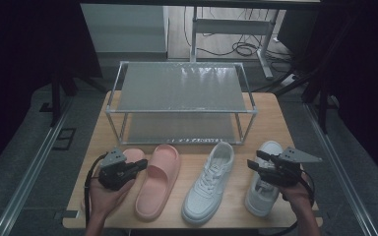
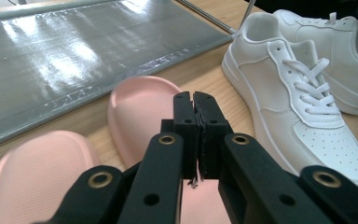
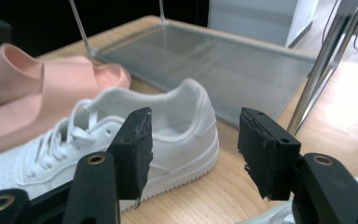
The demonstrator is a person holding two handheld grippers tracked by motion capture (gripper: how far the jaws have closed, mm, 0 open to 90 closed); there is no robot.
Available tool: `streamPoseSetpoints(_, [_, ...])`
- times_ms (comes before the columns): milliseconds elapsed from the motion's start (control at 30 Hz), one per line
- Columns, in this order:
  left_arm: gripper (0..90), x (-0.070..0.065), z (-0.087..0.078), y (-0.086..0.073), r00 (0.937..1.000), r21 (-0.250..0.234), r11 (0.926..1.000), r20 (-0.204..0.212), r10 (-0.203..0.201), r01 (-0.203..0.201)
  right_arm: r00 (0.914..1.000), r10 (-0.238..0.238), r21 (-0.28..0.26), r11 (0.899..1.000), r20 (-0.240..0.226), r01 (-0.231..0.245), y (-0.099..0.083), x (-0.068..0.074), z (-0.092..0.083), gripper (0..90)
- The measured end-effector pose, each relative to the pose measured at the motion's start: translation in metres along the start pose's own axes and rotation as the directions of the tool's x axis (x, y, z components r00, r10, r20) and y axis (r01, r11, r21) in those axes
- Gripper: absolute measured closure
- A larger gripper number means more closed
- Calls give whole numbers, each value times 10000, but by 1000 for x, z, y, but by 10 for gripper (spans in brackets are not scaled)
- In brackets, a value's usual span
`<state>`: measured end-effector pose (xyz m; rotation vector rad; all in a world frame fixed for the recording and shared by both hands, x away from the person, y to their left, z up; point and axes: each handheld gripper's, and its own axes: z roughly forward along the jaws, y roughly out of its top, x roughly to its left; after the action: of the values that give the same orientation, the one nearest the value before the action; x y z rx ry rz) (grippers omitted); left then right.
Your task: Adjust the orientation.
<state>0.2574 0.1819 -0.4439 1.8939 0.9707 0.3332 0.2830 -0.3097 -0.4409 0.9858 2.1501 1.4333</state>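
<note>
Two pink slides and two white sneakers lie in a row on the wooden table (image 1: 270, 113), heels toward a two-tier shelf rack (image 1: 179, 88). My left gripper (image 1: 140, 165) is shut with nothing in it, hovering over the left pink slide (image 1: 133, 156) and pointing at the right pink slide (image 1: 158, 179) (image 2: 135, 112). My right gripper (image 1: 254, 162) (image 3: 193, 149) stands open above the right sneaker (image 1: 262, 189), jaws aimed at the heel of the left sneaker (image 1: 209, 182) (image 3: 168, 126). In the left gripper view both sneakers (image 2: 303, 102) lie to the right.
The rack's lower shelf (image 2: 74, 56) (image 3: 223, 70) lies just beyond the shoes' heels, with thin metal posts (image 3: 324, 65) at its corners. Bare table lies either side of the rack. Cables and a desk frame (image 1: 236, 29) stand on the floor behind.
</note>
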Motion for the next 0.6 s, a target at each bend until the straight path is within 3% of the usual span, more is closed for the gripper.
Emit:
streamPoseSetpoints(67, [897,0,-2,0,10000,-20,10000,-49,-7,7,10000,43,250,9997,60,-44,-1,0,4,452])
streamPoseSetpoints(267, [900,-3,-40,-8,9977,-71,9999,-673,96,-101,9990,415,571,9975,138,-422,-5,0,7,452])
streamPoseSetpoints(300, [900,-3,-40,-8,9977,-71,9999,-673,96,-101,9989,462,689,9965,112,-469,-6,1,7,452])
streamPoseSetpoints(400, [900,5,-60,-28,9930,214,9995,-1162,-202,229,9988,477,893,9948,87,-483,-7,3,9,449])
streamPoseSetpoints(600, [900,11,-59,-47,9906,618,9964,-1273,-500,582,9961,841,791,9932,272,-860,-6,1,7,447])
